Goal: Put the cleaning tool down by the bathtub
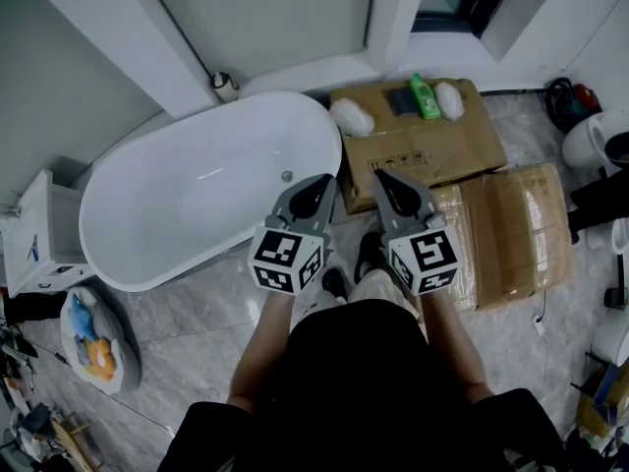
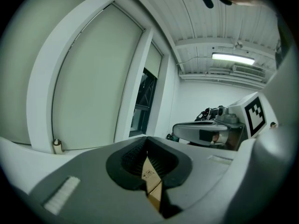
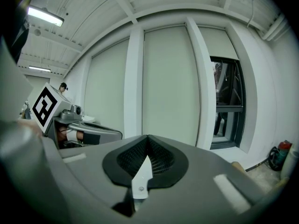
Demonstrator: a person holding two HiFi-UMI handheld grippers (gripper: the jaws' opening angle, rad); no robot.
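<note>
The left gripper [image 1: 316,183] and the right gripper [image 1: 383,177] are held fully closed, nothing gripped. A white cleaning tool [image 1: 352,118] is seen on the cardboard box [image 1: 432,150], at its edge nearest the bathtub [image 1: 177,214].

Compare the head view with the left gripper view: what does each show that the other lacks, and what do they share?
Head view only: the white bathtub with its open basin, and the green bottle. Left gripper view only: the ceiling strip light and a close look at the left gripper, jaws shut with nothing between them. Both: the right gripper with its marker cube, and a cardboard box.
</note>
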